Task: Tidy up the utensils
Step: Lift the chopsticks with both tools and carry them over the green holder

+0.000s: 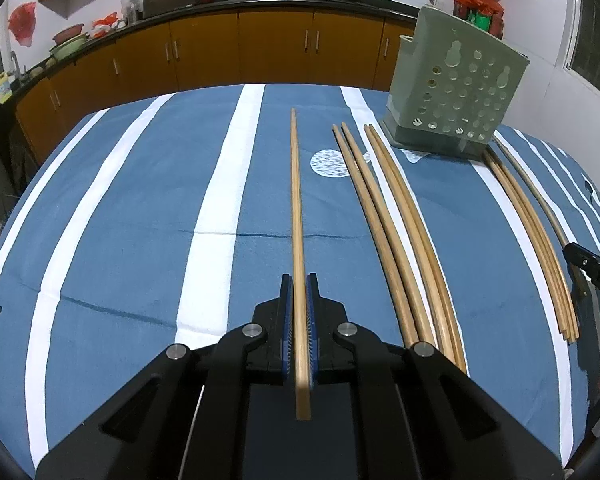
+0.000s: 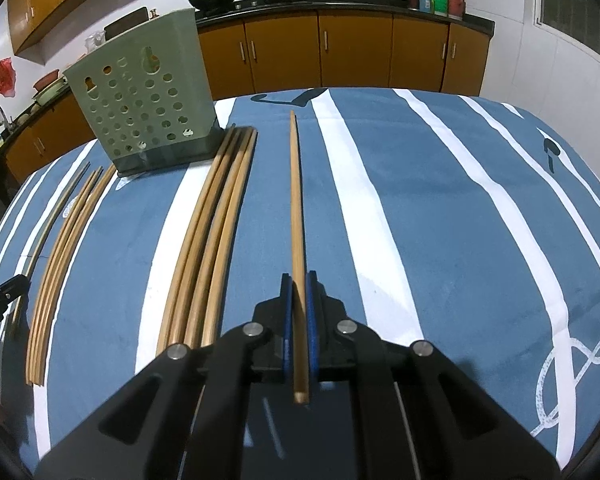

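My left gripper [image 1: 299, 280] is shut on one wooden chopstick [image 1: 297, 208] that runs straight ahead over the blue striped cloth [image 1: 120, 220]. My right gripper [image 2: 299, 278] is likewise shut on a single wooden chopstick [image 2: 296, 200] pointing away from me. Several more chopsticks [image 1: 396, 232] lie on the cloth to the right of the left gripper, and another group [image 2: 208, 248] lies just left of the right gripper. A green perforated utensil holder [image 1: 456, 84] stands upright at the far side, also visible in the right wrist view as the holder [image 2: 148, 96].
A thinner bundle of chopsticks [image 1: 540, 240] lies beside the holder, seen too as the bundle [image 2: 60, 264]. The other gripper's black tip [image 1: 592, 268] shows at the right edge. Kitchen cabinets [image 1: 240, 48] and a counter with woks lie beyond the table.
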Demonstrator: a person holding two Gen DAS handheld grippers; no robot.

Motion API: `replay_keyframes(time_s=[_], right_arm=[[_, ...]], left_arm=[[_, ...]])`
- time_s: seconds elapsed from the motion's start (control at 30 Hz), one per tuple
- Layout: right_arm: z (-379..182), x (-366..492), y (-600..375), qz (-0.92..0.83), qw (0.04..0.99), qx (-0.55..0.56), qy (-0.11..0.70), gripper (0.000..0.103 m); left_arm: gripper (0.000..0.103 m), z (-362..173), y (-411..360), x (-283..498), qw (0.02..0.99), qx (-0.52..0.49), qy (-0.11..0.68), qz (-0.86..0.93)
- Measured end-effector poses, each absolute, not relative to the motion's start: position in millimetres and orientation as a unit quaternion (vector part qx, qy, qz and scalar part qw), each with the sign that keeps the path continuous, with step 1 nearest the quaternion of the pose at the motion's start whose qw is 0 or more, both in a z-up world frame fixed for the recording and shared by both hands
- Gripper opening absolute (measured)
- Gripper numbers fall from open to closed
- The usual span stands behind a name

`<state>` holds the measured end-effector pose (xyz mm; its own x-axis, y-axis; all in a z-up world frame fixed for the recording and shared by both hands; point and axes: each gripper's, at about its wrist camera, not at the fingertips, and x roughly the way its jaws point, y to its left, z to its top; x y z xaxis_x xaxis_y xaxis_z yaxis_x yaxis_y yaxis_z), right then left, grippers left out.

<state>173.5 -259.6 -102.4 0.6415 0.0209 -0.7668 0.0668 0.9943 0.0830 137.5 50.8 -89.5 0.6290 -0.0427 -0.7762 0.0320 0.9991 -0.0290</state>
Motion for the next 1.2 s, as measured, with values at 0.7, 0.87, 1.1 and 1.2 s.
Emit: replay_keyframes(time_s=[0.7,0.87,1.1,1.2], right_arm=[[25.4,163.4,-285.1,-0.011,0.964,0.077,0.255,0.008],[60.5,175.3,-286.7,-0.013,0.973,0.078,0.216,0.008],[144.5,179.5,-283.2,0.009,0.988,0.088,0.123,0.008],[174.2,175.5,-273.5,0.032,0.992,0.094,0.084,0.008]], left_arm=[[0.007,35.7,73.0,139.4,0.963,-0.04,0.267,-0.001],[0.007,61.2,74.9,157.4,0.969,-0.04,0.244,0.005],[0.007,125.2,67.6,162.8,0.985,-0.043,0.168,-0.003],[0.007,154.1,54.7,161.0,0.99,-0.054,0.127,-0.021]])
